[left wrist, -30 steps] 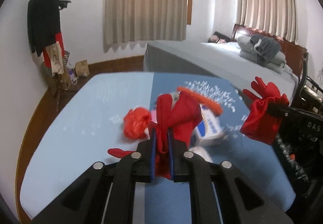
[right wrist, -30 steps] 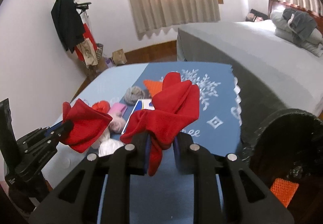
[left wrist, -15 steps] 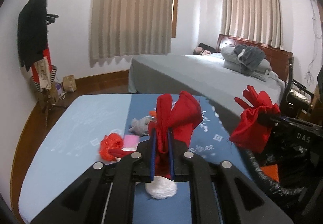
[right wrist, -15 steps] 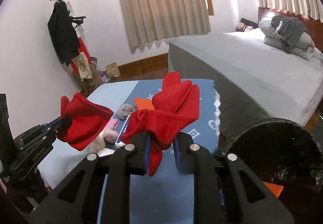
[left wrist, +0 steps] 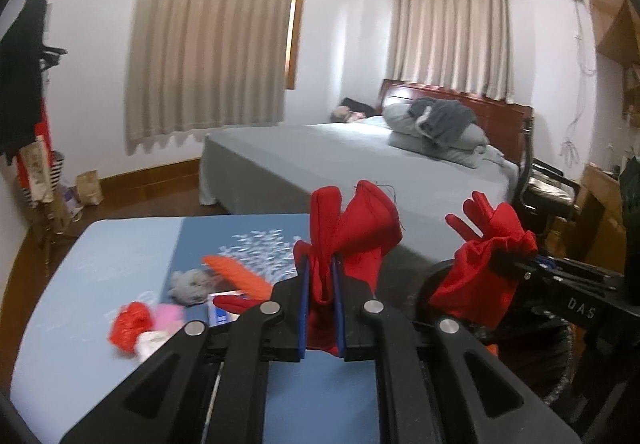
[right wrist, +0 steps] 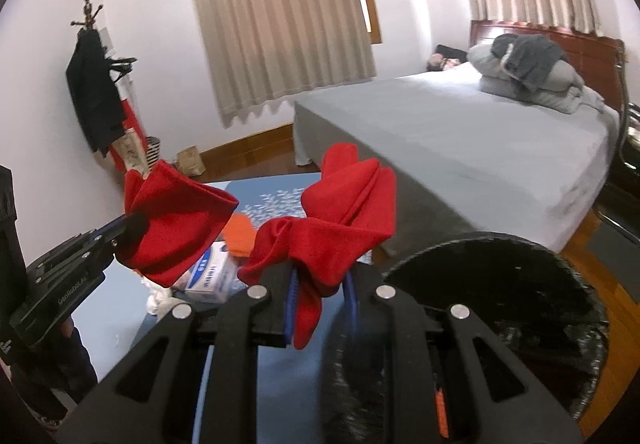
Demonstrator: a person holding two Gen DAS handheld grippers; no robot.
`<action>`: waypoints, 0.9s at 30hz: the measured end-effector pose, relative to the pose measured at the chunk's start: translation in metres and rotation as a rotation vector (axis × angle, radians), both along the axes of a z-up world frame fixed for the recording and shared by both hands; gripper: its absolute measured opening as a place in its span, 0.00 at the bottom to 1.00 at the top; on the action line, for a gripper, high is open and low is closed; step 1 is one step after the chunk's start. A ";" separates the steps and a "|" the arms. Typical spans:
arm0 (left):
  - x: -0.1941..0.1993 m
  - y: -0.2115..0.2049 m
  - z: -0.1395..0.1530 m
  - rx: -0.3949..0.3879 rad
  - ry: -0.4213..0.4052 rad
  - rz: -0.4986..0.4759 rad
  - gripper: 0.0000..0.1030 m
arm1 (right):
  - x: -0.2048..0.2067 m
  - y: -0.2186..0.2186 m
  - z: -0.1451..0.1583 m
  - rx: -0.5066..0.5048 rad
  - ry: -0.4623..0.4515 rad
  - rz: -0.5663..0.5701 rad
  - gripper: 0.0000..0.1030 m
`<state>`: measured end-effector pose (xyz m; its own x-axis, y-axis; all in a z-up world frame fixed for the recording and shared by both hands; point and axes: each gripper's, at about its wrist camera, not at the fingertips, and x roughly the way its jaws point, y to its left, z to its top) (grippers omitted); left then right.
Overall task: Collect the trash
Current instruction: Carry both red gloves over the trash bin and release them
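Trash lies scattered on the blue table [left wrist: 100,256]: a red crumpled wad [left wrist: 130,328] near its left edge, a grey clump [left wrist: 190,284] and an orange scrap [left wrist: 236,272] toward the middle. The left gripper [left wrist: 320,300] is clenched on red cloth [left wrist: 352,228]; the right gripper [right wrist: 320,280] grips another red cloth [right wrist: 340,220] beside the black bin [right wrist: 500,284] at the table's right edge. Judging by this, the carry is in hand; next each cloth needs releasing over the bin's mouth.

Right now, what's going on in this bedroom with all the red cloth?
A person holds a pair of tongs in each hand. The left tongs and the right tongs are each clamped on a bunch of red cloth, lifted above the blue table. Scraps lie on the table, and a black bin stands at right.
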<state>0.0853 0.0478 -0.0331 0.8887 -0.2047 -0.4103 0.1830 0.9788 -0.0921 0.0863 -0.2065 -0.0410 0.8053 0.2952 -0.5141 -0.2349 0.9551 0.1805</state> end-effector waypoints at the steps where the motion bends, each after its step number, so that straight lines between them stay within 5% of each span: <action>1: 0.001 -0.005 0.000 -0.002 0.000 -0.012 0.10 | -0.002 -0.006 0.000 -0.001 -0.001 -0.013 0.18; 27: 0.026 -0.168 -0.009 -0.032 0.044 -0.346 0.10 | -0.041 -0.141 -0.031 -0.047 0.044 -0.314 0.18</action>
<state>0.1112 -0.1205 -0.0425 0.7460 -0.5043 -0.4349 0.4989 0.8558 -0.1366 0.0457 -0.3472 -0.0718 0.8298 0.0112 -0.5580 0.0797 0.9872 0.1383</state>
